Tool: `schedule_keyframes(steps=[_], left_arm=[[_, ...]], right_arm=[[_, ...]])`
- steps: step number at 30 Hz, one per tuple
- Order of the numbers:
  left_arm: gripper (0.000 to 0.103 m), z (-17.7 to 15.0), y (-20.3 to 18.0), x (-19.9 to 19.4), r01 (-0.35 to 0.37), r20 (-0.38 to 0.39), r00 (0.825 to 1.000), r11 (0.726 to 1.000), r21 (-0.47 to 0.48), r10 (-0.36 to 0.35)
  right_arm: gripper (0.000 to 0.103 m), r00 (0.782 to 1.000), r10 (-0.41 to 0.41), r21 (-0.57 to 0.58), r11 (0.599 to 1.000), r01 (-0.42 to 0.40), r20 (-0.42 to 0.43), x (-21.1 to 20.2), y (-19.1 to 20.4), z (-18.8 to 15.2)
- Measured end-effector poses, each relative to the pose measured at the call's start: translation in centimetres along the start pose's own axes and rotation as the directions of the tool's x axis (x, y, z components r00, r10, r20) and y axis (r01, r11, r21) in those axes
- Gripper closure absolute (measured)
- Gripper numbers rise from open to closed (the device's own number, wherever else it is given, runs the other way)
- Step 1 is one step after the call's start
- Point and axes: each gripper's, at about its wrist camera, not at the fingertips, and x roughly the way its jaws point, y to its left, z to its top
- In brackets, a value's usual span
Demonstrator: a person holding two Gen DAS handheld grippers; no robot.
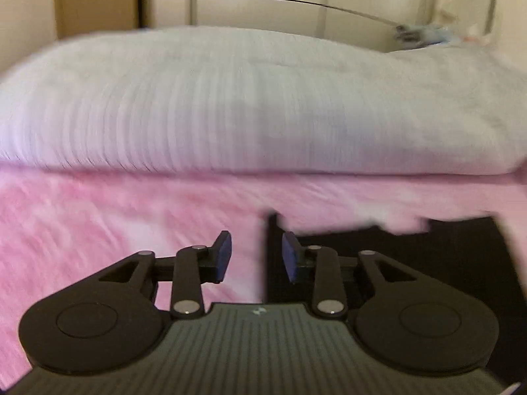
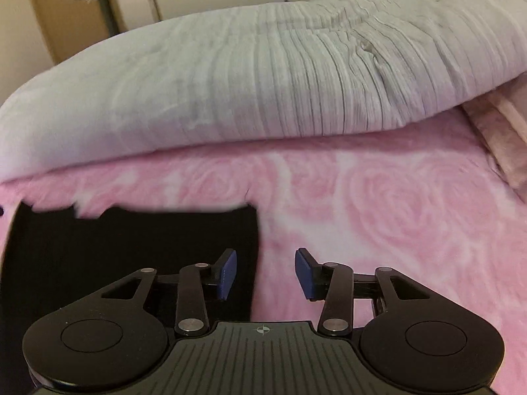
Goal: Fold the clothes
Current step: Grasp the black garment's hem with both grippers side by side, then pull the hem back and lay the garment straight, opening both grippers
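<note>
Both grippers, your left gripper [image 1: 255,258] and right gripper [image 2: 265,275], hang released over the pink bed [image 2: 395,204], the black garment [image 2: 131,247] lying flat between them, probably limp and light, best pinched at its near corners.

Black garment [image 1: 411,247] [image 2: 138,240], lying flat. Plain dark fabric with no visible pattern; one straight vertical edge and an uneven, notched top edge. Lower right of the left wrist frame, lower left of the right wrist frame; its lower part is hidden in both views.
</note>
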Motion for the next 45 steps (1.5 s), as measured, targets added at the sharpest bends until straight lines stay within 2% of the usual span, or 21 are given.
schedule_keyframes(steps=[1, 3, 7, 11, 14, 16, 18, 20, 22, 24, 27, 29, 31, 33, 34, 35, 38, 40, 42, 45], left_arm=[[0.088, -0.8, -0.2, -1.3, 0.031, -0.009, 0.999, 0.999, -0.008, -0.031], [0.092, -4.0, -2.3, -4.1, 0.085, -0.068, 0.994, 0.996, 0.018, -0.083], [0.092, -12.3, -5.3, -9.5, 0.098, -0.176, 0.981, 0.993, 0.072, -0.085], [0.092, -20.6, -8.3, -14.9, 0.113, -0.276, 0.958, 0.986, 0.123, -0.075], [0.092, -26.6, -8.9, -20.2, 0.048, -0.270, 0.963, 0.986, 0.158, -0.004], [0.092, -29.0, -8.8, -23.2, 0.008, -0.321, 0.946, 0.991, 0.136, 0.036], [0.092, -30.8, -8.8, -25.8, -0.020, -0.357, 0.932, 0.995, 0.100, 0.055], [0.092, -31.4, -9.0, -27.4, -0.037, -0.375, 0.925, 0.996, 0.077, 0.064], [0.092, -30.6, -9.4, -27.7, -0.067, -0.371, 0.925, 0.997, 0.040, 0.078], [0.091, -29.2, -9.8, -27.5, -0.090, -0.302, 0.950, 0.996, -0.018, 0.080], [0.088, -27.8, -10.7, -26.3, -0.117, -0.254, 0.963, 0.990, -0.074, 0.094], [0.088, -28.4, -11.5, -25.2, -0.122, -0.285, 0.954, 0.989, -0.084, 0.094], [0.088, -30.3, -12.4, -24.9, -0.137, -0.351, 0.930, 0.989, -0.060, 0.107], [0.088, -32.2, -13.5, -26.7, -0.154, -0.360, 0.923, 0.988, -0.011, 0.139], [0.088, -33.1, -13.9, -27.6, -0.163, -0.366, 0.918, 0.987, 0.004, 0.153], [0.088, -33.7, -14.1, -28.7, -0.177, -0.388, 0.908, 0.984, -0.019, 0.156], [0.088, -34.5, -14.6, -31.9, -0.223, -0.460, 0.873, 0.972, -0.078, 0.164], [0.088, -33.2, -15.6, -33.5, -0.275, -0.524, 0.828, 0.959, -0.069, 0.200], [0.088, -30.6, -16.9, -35.8, -0.287, -0.497, 0.840, 0.956, -0.065, 0.218], [0.083, -26.7, -18.8, -38.8, -0.296, -0.454, 0.859, 0.953, -0.062, 0.237]], right_arm=[[0.059, 0.999, 0.046, -0.011, 0.999, -0.046, -0.025, -1.1, 0.7, -1.1], [0.059, 0.991, 0.107, -0.050, 0.993, -0.111, -0.079, -3.3, 2.7, -4.2], [0.059, 0.993, 0.043, -0.205, 0.977, -0.065, -0.114, -7.5, 8.0, -13.6], [0.059, 0.987, -0.032, -0.205, 0.979, 0.000, -0.156, -11.4, 11.0, -23.3], [0.059, 0.976, -0.103, -0.215, 0.975, 0.061, -0.191, -14.8, 12.5, -30.3], [0.059, 0.965, -0.138, -0.234, 0.968, 0.084, -0.221, -17.2, 13.3, -34.4], [0.059, 0.937, -0.175, -0.205, 0.972, 0.116, -0.302, -19.1, 13.4, -37.2], [0.059, 0.923, -0.169, -0.092, 0.985, 0.146, -0.345, -20.7, 12.7, -38.2], [0.059, 0.906, -0.199, -0.060, 0.980, 0.190, -0.373, -21.2, 12.6, -37.9], [0.059, 0.923, -0.205, -0.050, 0.979, 0.200, -0.326, -21.4, 13.1, -36.4], [0.059, 0.964, -0.167, -0.064, 0.985, 0.157, -0.208, -20.7, 14.5, -34.3], [0.059, 0.975, -0.142, -0.079, 0.988, 0.130, -0.169, -19.7, 15.5, -33.6], [0.059, 0.973, -0.129, -0.097, 0.989, 0.111, -0.193, -18.7, 16.1, -34.6], [0.059, 0.956, -0.126, -0.130, 0.987, 0.094, -0.265, -18.6, 16.3, -37.3], [0.059, 0.966, -0.114, -0.155, 0.985, 0.079, -0.233, -19.6, 16.5, -38.7], [0.059, 0.964, -0.114, -0.193, 0.979, 0.069, -0.238, -20.5, 16.8, -39.9], [0.059, 0.926, -0.094, -0.130, 0.990, 0.049, -0.366, -22.6, 16.1, -41.9], [0.059, 0.887, -0.066, -0.020, 0.998, 0.063, -0.456, -24.0, 15.0, -41.6], [0.059, 0.875, -0.112, -0.030, 0.993, 0.110, -0.471, -25.9, 15.0, -40.5], [0.059, 0.923, -0.099, -0.014, 0.995, 0.101, -0.373, -30.4, 15.2, -37.3]])
